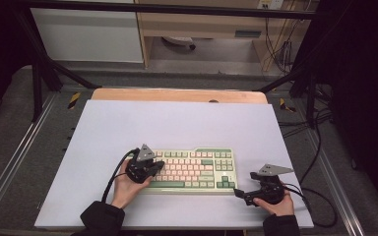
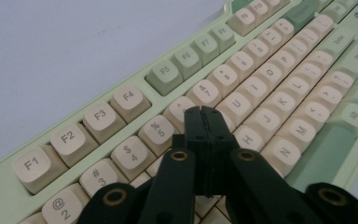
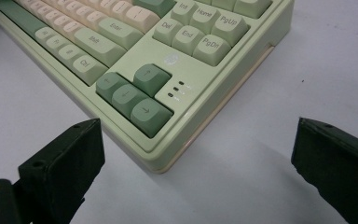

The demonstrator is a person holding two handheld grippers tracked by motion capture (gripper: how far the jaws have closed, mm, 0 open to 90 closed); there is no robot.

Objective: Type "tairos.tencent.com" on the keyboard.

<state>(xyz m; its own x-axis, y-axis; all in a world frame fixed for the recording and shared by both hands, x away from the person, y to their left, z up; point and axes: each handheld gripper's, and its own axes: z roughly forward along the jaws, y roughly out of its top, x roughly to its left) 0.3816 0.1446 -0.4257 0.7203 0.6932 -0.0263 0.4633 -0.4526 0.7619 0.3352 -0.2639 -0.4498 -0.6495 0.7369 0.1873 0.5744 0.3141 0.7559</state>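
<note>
Left gripper view, closed left tool (image 2: 207,112) over keyboard (image 2: 261,79) keys

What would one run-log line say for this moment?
left gripper: jaws shut, over keyboard letter keys | right gripper: jaws open, empty, at keyboard's arrow-key corner

keyboard (image 3: 223,79): smooth plastic, slight sheen | mat (image 1: 177,123): matt, smooth | tools: matt blk plastic
</note>
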